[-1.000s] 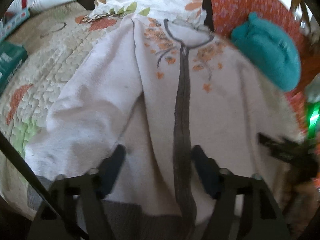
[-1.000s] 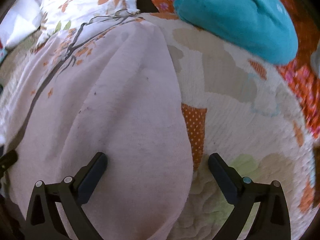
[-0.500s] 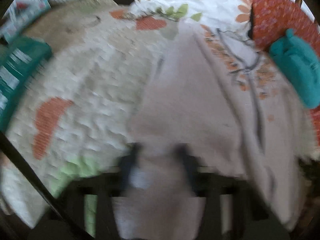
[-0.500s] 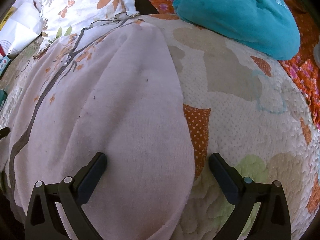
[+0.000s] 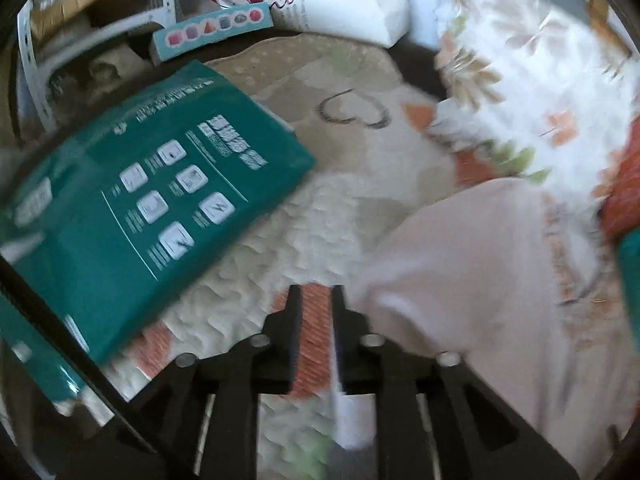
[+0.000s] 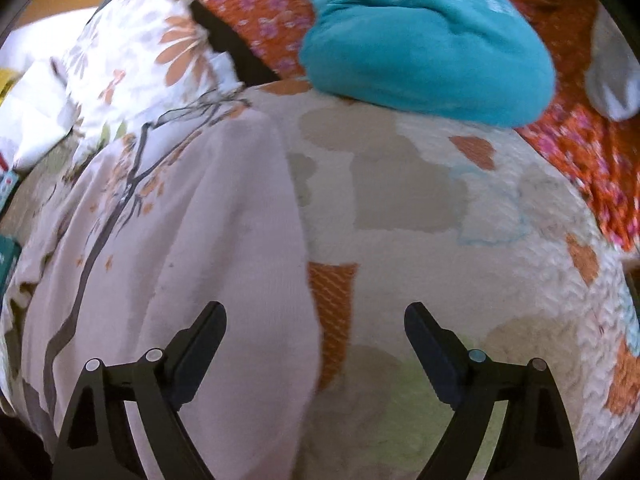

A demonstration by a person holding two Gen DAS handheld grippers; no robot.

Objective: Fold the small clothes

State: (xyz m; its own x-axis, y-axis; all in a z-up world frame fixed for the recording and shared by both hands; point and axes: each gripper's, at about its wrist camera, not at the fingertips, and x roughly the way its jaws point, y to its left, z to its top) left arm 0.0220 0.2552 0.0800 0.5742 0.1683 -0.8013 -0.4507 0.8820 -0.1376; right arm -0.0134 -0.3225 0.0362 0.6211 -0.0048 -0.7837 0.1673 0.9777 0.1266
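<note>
Left gripper point(image 5: 316, 304): jaws nearly closed, a narrow gap showing orange quilt between them; a blurred pale strip by the right finger, cannot tell whether pinched. Just right of it, pink cardigan point(image 5: 480, 272) spread on the quilt point(image 5: 320, 220). Farther left, a teal box point(image 5: 152, 200).

Right gripper point(image 6: 316, 336): jaws wide open, empty, straddling the cardigan's edge point(image 6: 200, 240) and bare quilt point(image 6: 480, 260). Beyond, a folded turquoise garment point(image 6: 424, 52).

A pale pink cardigan point(image 6: 208, 248) with orange flowers and a dark front placket lies spread face-up on the bed point(image 6: 460, 208), sleeves folded along its sides.
</note>
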